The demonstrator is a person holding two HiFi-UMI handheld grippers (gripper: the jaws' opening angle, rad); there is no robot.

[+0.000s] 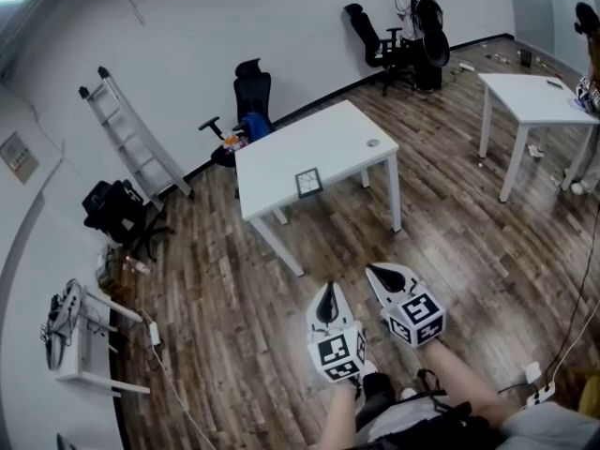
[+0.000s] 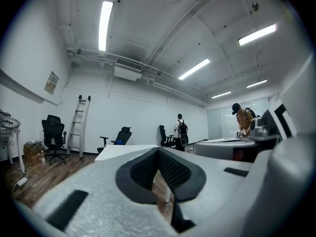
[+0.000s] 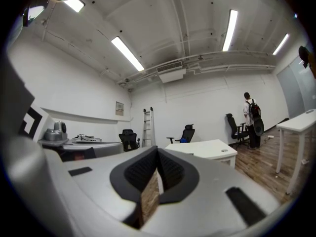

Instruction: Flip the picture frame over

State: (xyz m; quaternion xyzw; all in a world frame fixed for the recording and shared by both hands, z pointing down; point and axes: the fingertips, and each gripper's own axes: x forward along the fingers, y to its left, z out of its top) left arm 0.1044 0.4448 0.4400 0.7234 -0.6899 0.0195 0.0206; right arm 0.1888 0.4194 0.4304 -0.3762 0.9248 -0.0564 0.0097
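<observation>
The picture frame point(image 1: 307, 183), small, dark-rimmed and square, lies near the front edge of the white table point(image 1: 281, 157) in the middle of the room. Both grippers hang over the wooden floor, well short of the table, and point level toward it. My left gripper point(image 1: 327, 291) is shut with nothing between its pads, as its own view shows point(image 2: 158, 153). My right gripper point(image 1: 378, 272), beside it and slightly further forward, is shut and empty too point(image 3: 157, 156). The table point(image 3: 202, 148) shows ahead in the right gripper view; the frame is not visible there.
A small round object point(image 1: 372, 143) lies on the table's far right. A black chair point(image 1: 251, 97) stands behind the table and a ladder point(image 1: 131, 139) leans on the wall. A second white table point(image 1: 534, 97) is at the right. A person point(image 1: 412, 7) stands far back.
</observation>
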